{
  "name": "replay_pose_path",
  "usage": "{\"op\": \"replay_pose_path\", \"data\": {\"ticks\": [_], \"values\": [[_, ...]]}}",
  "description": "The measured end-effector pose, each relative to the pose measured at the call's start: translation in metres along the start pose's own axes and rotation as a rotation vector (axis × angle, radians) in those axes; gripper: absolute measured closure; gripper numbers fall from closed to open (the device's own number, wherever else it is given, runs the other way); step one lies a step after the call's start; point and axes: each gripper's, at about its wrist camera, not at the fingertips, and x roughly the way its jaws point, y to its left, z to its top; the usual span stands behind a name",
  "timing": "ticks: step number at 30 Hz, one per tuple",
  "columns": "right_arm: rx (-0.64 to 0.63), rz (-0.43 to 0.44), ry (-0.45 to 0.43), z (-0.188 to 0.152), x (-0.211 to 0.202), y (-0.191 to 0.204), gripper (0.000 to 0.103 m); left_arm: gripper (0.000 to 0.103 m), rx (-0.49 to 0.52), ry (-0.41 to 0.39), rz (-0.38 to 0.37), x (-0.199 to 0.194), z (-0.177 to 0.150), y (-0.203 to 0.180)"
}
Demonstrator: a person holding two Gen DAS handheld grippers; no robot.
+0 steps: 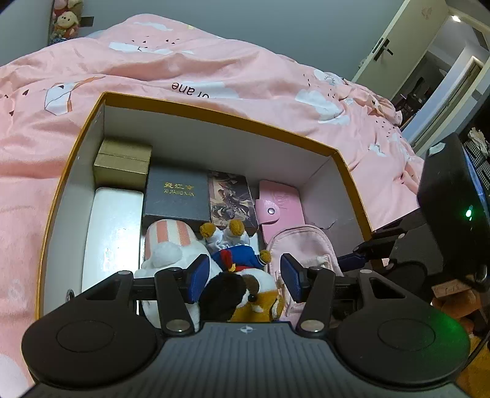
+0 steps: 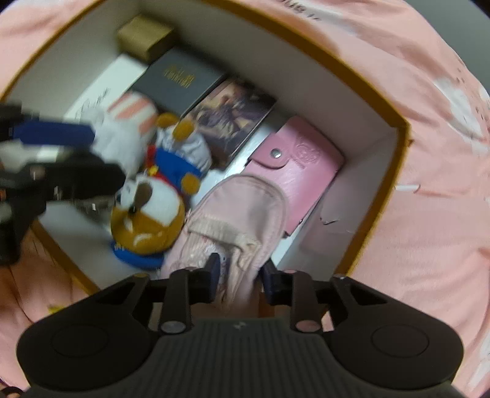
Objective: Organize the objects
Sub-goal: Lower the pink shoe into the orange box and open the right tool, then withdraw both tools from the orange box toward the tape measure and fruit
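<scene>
Now the right gripper point(image 2: 240, 271), jaws narrow, straddles the pink pouch point(image 2: 232, 214) at the near right corner of the box point(image 2: 395, 122); whether it pinches, I cannot tell. Left gripper point(image 1: 242, 278) gapes above the plush dog point(image 1: 245, 294). Next: let go, withdraw.

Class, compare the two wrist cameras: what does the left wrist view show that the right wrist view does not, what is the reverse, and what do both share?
Only the left wrist view: the open door, soft toys on a shelf, and the left gripper open above the plush dog.

Only the right wrist view: the right gripper around the near end of the pink pouch.

Both: the orange-rimmed box, gold box, dark book, pink wallet.
</scene>
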Motion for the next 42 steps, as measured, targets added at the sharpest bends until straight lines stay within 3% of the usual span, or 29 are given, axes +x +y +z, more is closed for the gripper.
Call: {"op": "replay_pose_path", "data": {"ticks": [4,7,10,14,20,27,33,35,39,42], "values": [[-0.006,0.016,0.005,0.001,-0.01,-0.006,0.052,0.042,-0.007,-0.009,-0.005,-0.003,-0.001,0.003],[-0.025,-0.001,-0.022,-0.001,-0.025,-0.009,0.052,0.042,-0.012,-0.013,-0.006,-0.003,-0.002,0.004],[-0.062,0.01,-0.044,-0.001,-0.033,-0.008,0.058,0.042,-0.012,-0.015,-0.01,-0.003,-0.002,0.005],[-0.139,-0.011,-0.03,0.004,-0.027,-0.001,0.091,0.042,-0.012,-0.016,-0.013,-0.003,-0.003,0.004],[-0.162,-0.05,0.065,0.005,0.005,0.0,0.094,0.042,-0.02,-0.017,-0.015,-0.003,-0.004,0.005],[-0.191,-0.065,0.052,0.001,0.002,0.004,0.092,0.042,0.015,-0.028,-0.008,-0.006,-0.007,-0.004],[-0.136,-0.042,-0.051,-0.013,-0.028,0.002,0.075,0.042,0.073,-0.073,0.0,-0.022,-0.012,-0.02],[-0.097,-0.027,-0.119,-0.021,-0.045,0.0,0.063,0.042,0.096,-0.091,-0.002,-0.029,-0.015,-0.026],[-0.008,-0.006,-0.275,-0.045,-0.08,0.0,0.052,0.042,0.161,-0.13,0.013,-0.045,-0.024,-0.041],[0.071,0.019,-0.394,-0.067,-0.105,0.004,0.037,0.041,0.202,-0.154,0.026,-0.057,-0.032,-0.049]]}}
